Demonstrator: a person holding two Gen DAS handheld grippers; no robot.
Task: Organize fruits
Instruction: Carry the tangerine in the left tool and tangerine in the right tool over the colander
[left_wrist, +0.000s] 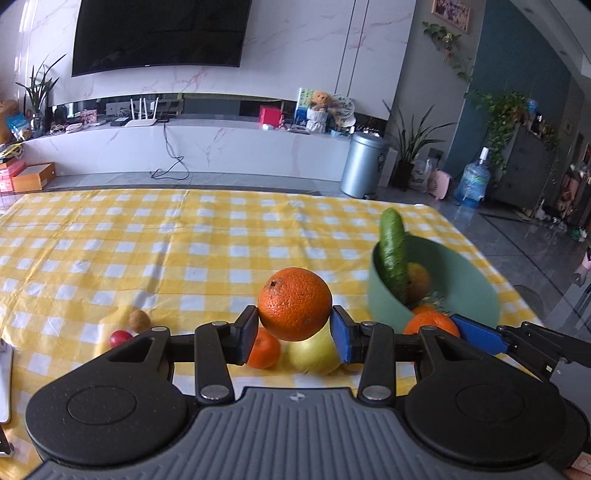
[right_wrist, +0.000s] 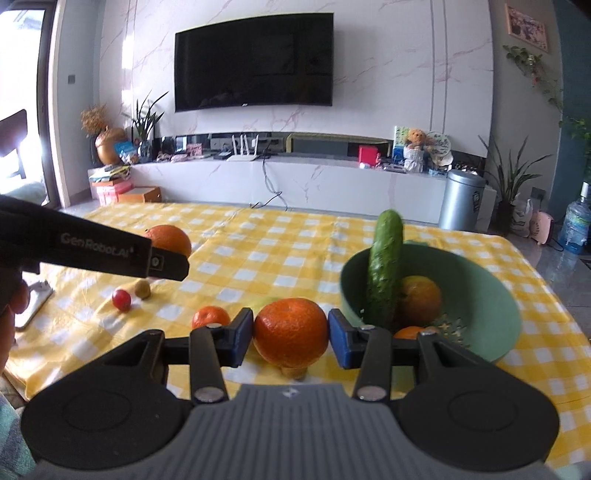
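Wall of white veined marble (right_wrist: 369, 74) across the back of the room, hung with a wide black curved television (right_wrist: 254, 61). Below it, a long low marble console (right_wrist: 295, 181) crowded with small items. Grey tiled floor (left_wrist: 517, 236) to the right, with a silver cylindrical metal bin (left_wrist: 364, 164) and a blue water jug (left_wrist: 472, 182) near the wall.

Table under a yellow-and-white checked cloth (left_wrist: 147, 240), far edge just short of the console, right edge running close past the bowl. Wide bare cloth over the far and left parts; fruit gathered near the front.

Round pale-green bowl (right_wrist: 509, 314) near the right edge, holding a long dark-green cucumber (right_wrist: 384, 269) propped upright against its rim, with a dull orange fruit (right_wrist: 421, 299) beside it.

Left gripper (left_wrist: 295, 328) raised above the cloth, pads pinching a large bright orange (left_wrist: 294, 295). Right gripper (right_wrist: 291, 334) just beside the bowl, pads clamped on a second orange (right_wrist: 290, 325), also off the cloth.

Loose on the cloth under and between the two: a yellow-green apple-like fruit (left_wrist: 314, 350), a small tangerine (right_wrist: 210, 317), a brown kiwi (right_wrist: 143, 288) and a small red round fruit (right_wrist: 121, 299), the last two close together, left of the rest.
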